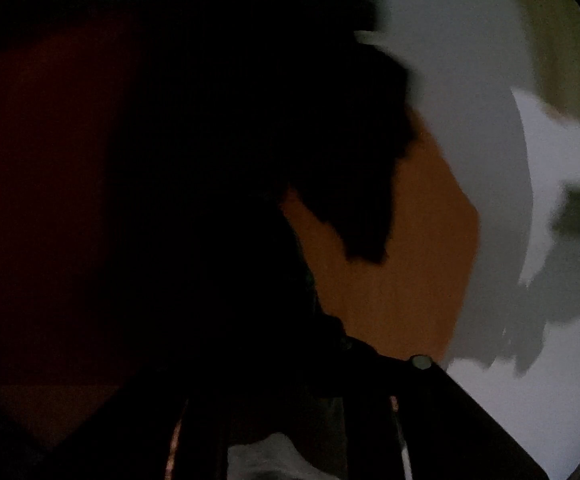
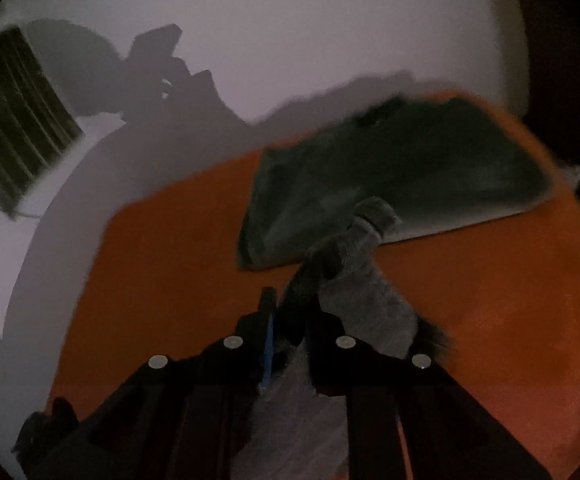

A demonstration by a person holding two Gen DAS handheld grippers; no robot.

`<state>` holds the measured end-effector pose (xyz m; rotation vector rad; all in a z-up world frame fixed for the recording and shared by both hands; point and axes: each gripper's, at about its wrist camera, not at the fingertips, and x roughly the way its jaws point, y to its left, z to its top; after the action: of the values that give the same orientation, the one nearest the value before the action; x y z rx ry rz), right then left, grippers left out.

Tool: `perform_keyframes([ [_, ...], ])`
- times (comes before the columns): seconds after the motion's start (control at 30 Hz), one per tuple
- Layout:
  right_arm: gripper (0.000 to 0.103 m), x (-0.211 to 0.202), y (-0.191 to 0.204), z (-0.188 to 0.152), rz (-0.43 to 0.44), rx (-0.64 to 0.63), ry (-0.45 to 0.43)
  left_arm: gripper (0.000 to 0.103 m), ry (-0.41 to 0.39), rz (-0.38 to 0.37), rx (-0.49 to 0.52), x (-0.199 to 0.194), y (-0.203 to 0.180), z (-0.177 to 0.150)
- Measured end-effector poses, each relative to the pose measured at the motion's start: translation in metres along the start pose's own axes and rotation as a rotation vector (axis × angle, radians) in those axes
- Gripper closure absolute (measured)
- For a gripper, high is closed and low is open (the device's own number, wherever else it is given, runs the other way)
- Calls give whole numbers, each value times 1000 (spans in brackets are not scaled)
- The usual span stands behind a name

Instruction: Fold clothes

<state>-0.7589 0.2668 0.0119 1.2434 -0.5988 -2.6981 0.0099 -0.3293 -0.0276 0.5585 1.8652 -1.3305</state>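
In the right wrist view a grey knitted cloth (image 2: 370, 280) runs up from between the fingers of my right gripper (image 2: 296, 312), which is shut on it. Beyond it a dark green folded garment (image 2: 410, 168) lies flat on the orange table (image 2: 161, 260). In the left wrist view a dark cloth (image 1: 330, 140) hangs close to the lens and blacks out most of the picture. My left gripper (image 1: 285, 392) is only a dark outline at the bottom, with its fingertips hidden. A strip of the orange table (image 1: 402, 260) shows past the cloth.
A pale wall (image 2: 290, 20) stands behind the table, with shadows of a gripper and a hand on it. A dark slatted vent or window (image 2: 13, 116) sits on the wall at the left. The pale wall (image 1: 470, 120) also fills the right of the left wrist view.
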Motion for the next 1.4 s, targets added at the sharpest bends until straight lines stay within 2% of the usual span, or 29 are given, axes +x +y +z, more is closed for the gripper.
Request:
perform_keyframes([
  [0.03, 80, 12, 10, -2, -17, -1, 1, 71, 26, -23, -52, 17, 2, 12],
  [0.07, 78, 17, 17, -8, -34, -6, -12, 58, 53, -46, -103, 34, 4, 24],
  [0.13, 44, 26, 33, -21, -70, -15, -38, 54, 123, -90, -138, 56, 7, 37],
  [0.2, 42, 33, 46, -34, -82, -29, -53, 52, 148, -104, -124, 57, 8, 39],
  [0.27, 42, 37, 48, -46, -31, -48, -15, 50, 140, -108, -98, 46, 8, 39],
  [0.37, 42, 19, 27, -77, 67, 7, 24, 49, 118, -161, -38, 15, 7, 33],
  [0.43, 42, 1, 9, -101, 141, 54, 47, 44, 116, -209, 64, -12, 6, 22],
  [0.53, 41, -36, -31, -150, 225, 122, 78, 38, 143, -253, 237, -29, 7, -3],
  [0.63, 40, -55, -84, -193, 263, 188, 99, 38, 173, -224, 354, -36, 35, -26],
  [0.73, 40, -63, -134, -224, 266, 260, 96, 38, 198, -184, 398, -36, 81, -42],
  [0.8, 40, -59, -159, -236, 276, 319, 115, 38, 177, -143, 416, -30, 104, -48],
  [0.93, 40, -50, -174, -225, 299, 364, 110, 38, 113, -65, 533, -21, 115, -61],
  [1.0, 40, -42, -163, -212, 292, 313, 109, 38, 103, -57, 582, -17, 110, -66],
  [1.1, 36, -10, -139, -191, 285, 226, 153, 38, 114, -43, 627, -8, 102, -73],
  [1.17, 36, 13, -135, -183, 273, 231, 175, 38, 128, -22, 617, 7, 102, -74],
  [1.23, 36, 32, -133, -175, 262, 244, 188, 38, 137, -20, 564, 19, 106, -71],
  [1.33, 35, 46, -131, -161, 368, 276, 189, 38, 121, -2, 493, 42, 105, -62],
  [1.4, 32, 59, -130, -152, 377, 300, 214, 38, 112, -3, 456, 59, 100, -54],
])
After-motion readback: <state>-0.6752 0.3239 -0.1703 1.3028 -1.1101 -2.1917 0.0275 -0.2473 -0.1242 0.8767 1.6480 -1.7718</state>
